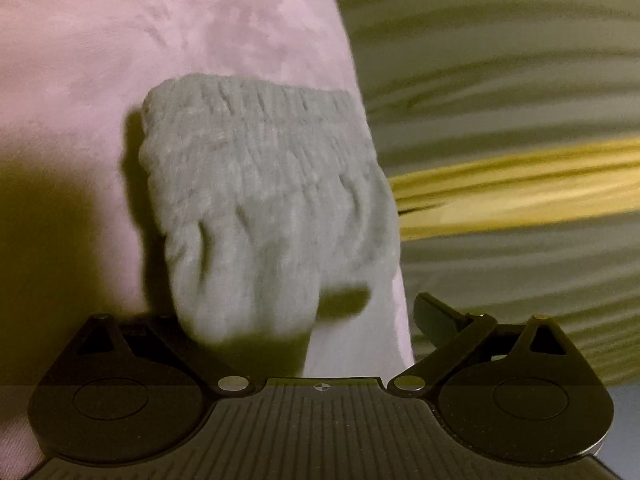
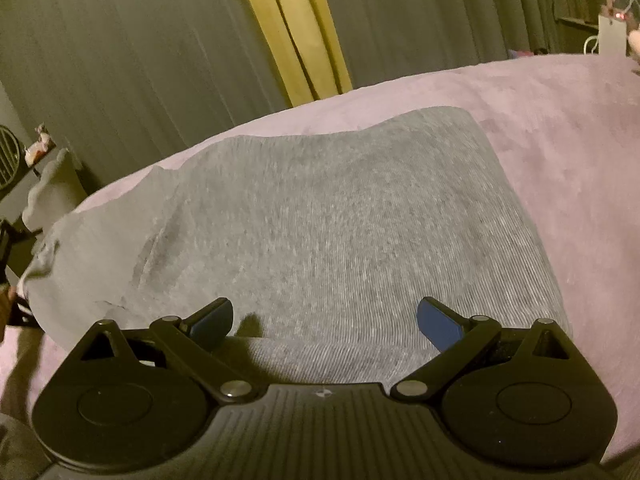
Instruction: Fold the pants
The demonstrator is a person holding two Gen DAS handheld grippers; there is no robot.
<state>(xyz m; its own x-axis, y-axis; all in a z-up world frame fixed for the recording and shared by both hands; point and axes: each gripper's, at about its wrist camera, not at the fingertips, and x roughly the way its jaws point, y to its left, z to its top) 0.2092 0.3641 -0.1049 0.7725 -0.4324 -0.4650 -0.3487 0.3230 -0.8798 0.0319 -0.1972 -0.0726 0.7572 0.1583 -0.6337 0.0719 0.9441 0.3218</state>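
Pants [image 2: 320, 224], grey and ribbed, lie spread over a pink plush bed [image 2: 560, 152], filling most of the right wrist view, their far edge rumpled and their left side trailing toward the bed's edge. Behind the bed hang grey curtains [image 2: 120, 60] with a yellow strip [image 2: 296, 28] between them; in the left wrist view that background is smeared by motion blur. In that left view the gathered elastic waistband [image 1: 264, 184] of the pants bunches up in front of the camera above the pink cover, casting a shadow to its left. The left claw [image 1: 320, 320] has one finger hidden behind the bunched fabric while the other stands clear to the right, so whether it is clenched on the cloth I cannot tell. The right claw [image 2: 324, 320] hovers just over the grey fabric, its blue-tipped fingers [image 2: 438, 322] spread wide, released.
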